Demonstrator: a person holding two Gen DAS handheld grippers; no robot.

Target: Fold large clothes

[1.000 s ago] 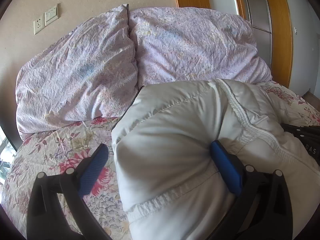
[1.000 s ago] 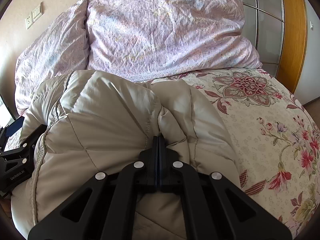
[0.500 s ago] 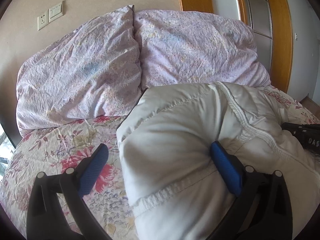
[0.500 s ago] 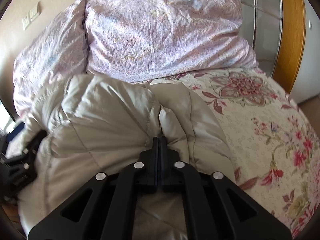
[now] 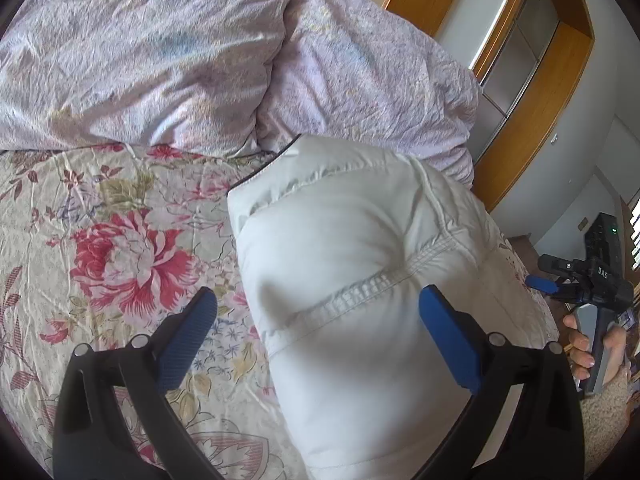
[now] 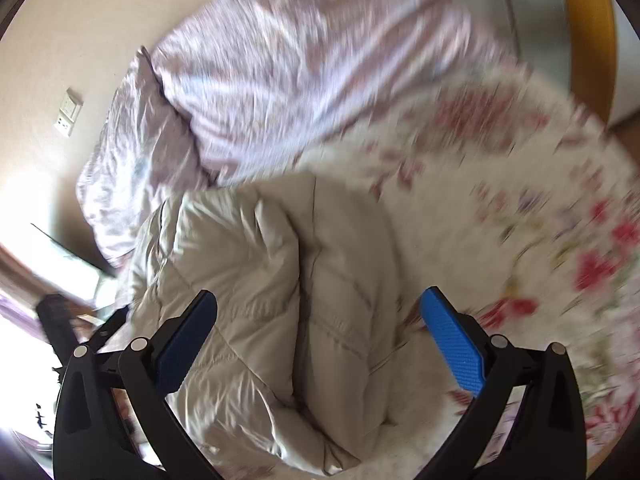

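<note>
Both grippers, left (image 5: pixel 316 308) and right (image 6: pixel 318 308), are hovering with jaws apart over the folded padded jacket (image 5: pixel 360 280) lying on the bed (image 5: pixel 100 240); unheld, its puffy folds risk springing open

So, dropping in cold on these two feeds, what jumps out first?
The puffy white jacket, bundled in a thick mound on the floral bedspread just below two lilac pillows. Both grippers stand wide open over it: the left gripper straddles its stitched seam, the right gripper hovers above its folds, with that view motion-blurred.
</note>
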